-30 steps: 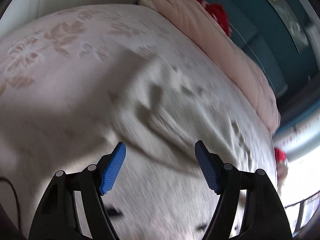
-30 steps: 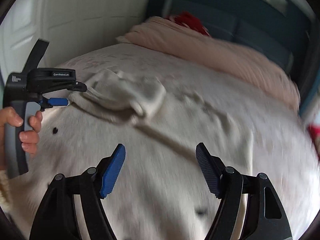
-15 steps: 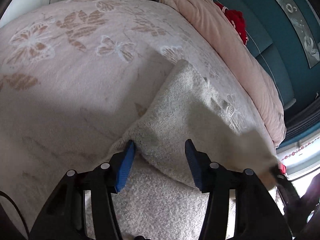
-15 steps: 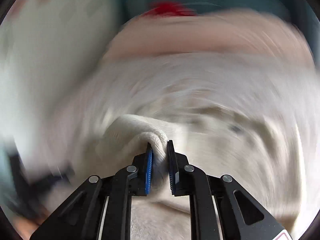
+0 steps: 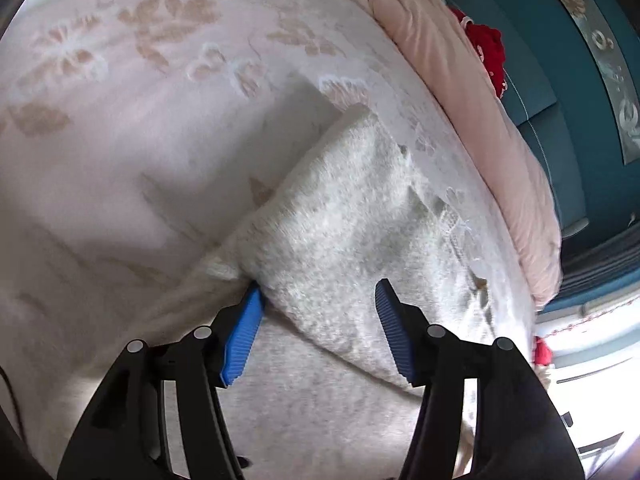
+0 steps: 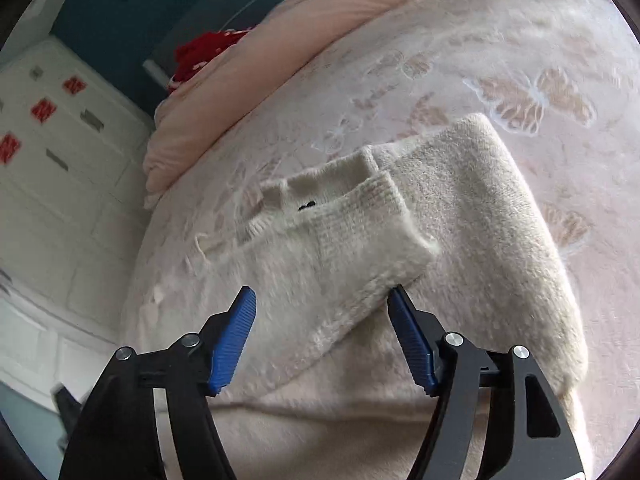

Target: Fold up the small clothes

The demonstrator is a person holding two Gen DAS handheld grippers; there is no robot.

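Note:
A cream fuzzy knit garment lies on the bed, with a sleeve folded across its body. My left gripper is open, its blue fingers straddling the folded edge, the left pad touching the knit. My right gripper is open and empty just over the folded sleeve, whose ribbed cuff lies ahead. A small black mark shows near the neckline.
The bed has a pale pink bedspread with butterfly and flower patterns. A pink rolled duvet and a red item lie along the far side by a teal wall. White cabinets stand beside the bed.
My right gripper, shut on the sleeve half a second ago, has let go and opened, leaving the sleeve laid across the body. My left gripper has opened slightly wider at the folded edge.

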